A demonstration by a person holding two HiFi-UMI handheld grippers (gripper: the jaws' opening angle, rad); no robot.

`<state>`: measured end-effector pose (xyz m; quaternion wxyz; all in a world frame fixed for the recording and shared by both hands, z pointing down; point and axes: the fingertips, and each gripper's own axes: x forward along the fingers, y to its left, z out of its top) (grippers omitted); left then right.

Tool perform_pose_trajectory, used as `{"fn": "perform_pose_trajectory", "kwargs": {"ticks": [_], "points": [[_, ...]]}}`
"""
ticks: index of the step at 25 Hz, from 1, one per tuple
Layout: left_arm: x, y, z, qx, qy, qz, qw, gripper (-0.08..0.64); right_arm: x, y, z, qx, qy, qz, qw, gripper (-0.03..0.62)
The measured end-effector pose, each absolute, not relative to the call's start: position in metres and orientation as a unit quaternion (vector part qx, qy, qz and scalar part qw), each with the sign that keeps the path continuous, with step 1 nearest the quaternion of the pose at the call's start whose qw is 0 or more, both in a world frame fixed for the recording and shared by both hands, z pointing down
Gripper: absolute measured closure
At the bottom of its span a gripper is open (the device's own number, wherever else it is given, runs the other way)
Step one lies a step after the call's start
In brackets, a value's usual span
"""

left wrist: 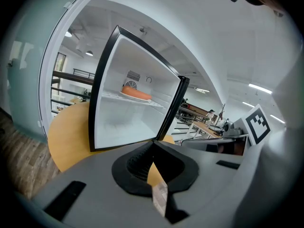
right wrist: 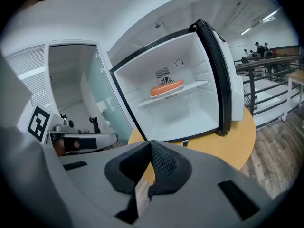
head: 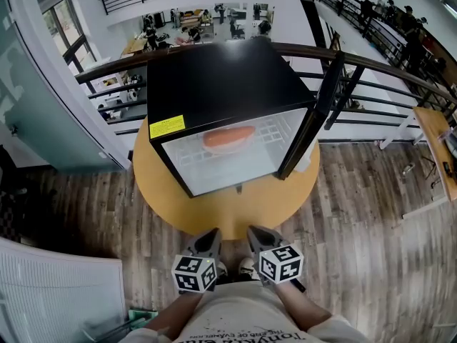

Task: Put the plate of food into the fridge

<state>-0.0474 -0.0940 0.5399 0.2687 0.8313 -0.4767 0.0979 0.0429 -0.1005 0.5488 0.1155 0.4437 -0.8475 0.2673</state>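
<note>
- Leaving things as they stand is the first risk. The plate of food (head: 228, 137) already lies on the wire shelf (right wrist: 190, 87) inside the fridge (head: 214, 84), toward the back wall. But the door (head: 307, 131) hangs wide open on the right (so the job looks only half done).
- Your left gripper (head: 210, 236) and right gripper (head: 258, 233) are both pressed together with nothing between the jaws. They sit close to your body at the near edge of the table (head: 235, 209), well apart from the door.
- If you swing that door hard, the jolt could rattle the shelf and slide the plate toward its front lip.
- If you push with closed tips on the smooth door panel, they may skid off. The door could then bounce back open.
- A shove aimed too far in toward the hinge side moves the fridge rather than the door, and it could creep toward the far edge of the table.
- Reaching inside first risks knocking the plate, so keep clear of the shelf.
</note>
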Motion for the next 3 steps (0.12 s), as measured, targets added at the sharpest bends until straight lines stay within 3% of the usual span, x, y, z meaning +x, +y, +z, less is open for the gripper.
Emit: {"fn": "perform_pose_trajectory", "kwargs": {"ticks": [3], "points": [[-0.0496,-0.0939,0.5409,0.83,-0.478,0.098,0.27,0.537,0.0416,-0.1001,0.5489,0.445,-0.847,0.268,0.114,0.568]]}}
